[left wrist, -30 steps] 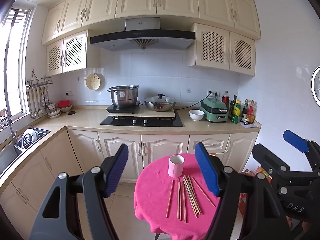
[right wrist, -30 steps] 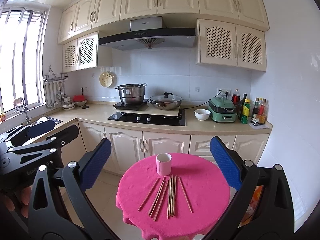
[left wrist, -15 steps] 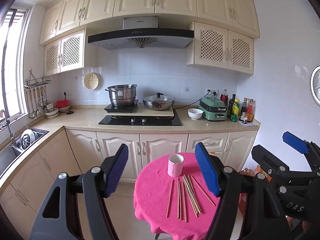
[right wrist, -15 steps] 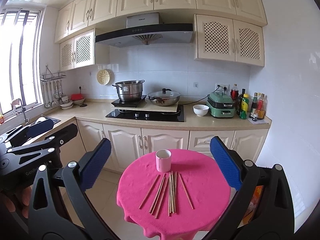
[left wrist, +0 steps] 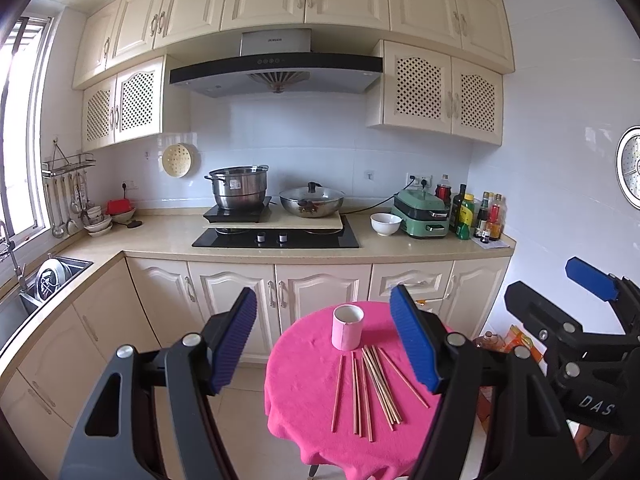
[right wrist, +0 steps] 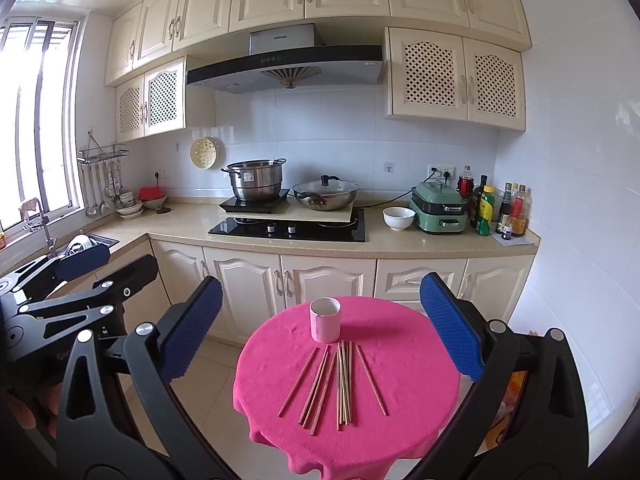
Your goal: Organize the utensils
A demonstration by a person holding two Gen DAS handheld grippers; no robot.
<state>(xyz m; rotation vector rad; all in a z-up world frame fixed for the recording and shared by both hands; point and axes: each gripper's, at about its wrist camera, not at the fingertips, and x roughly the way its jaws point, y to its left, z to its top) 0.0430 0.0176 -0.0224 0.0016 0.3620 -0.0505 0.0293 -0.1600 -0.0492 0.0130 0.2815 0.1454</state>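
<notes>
A small round table with a pink cloth [left wrist: 304, 364] [right wrist: 400, 344] stands ahead. On it a pink cup [left wrist: 347, 327] [right wrist: 325, 319] stands upright, and several wooden chopsticks [left wrist: 370, 390] [right wrist: 340, 384] lie loose just in front of it. My left gripper [left wrist: 324, 344] is open and empty, held well back from the table. My right gripper [right wrist: 320, 332] is open and empty too, also short of the table. Each gripper shows at the edge of the other's view.
A kitchen counter [left wrist: 168, 240] runs behind the table with a hob, a steel pot [left wrist: 238, 187], a lidded wok [right wrist: 325, 195], a white bowl [right wrist: 398, 218], a green cooker and bottles. A sink [left wrist: 52, 280] is on the left. Tiled floor lies left of the table.
Both views have tilted slightly, so the table and cup sit a little higher in frame. The cup and chopsticks have not moved, and both grippers stay open.
</notes>
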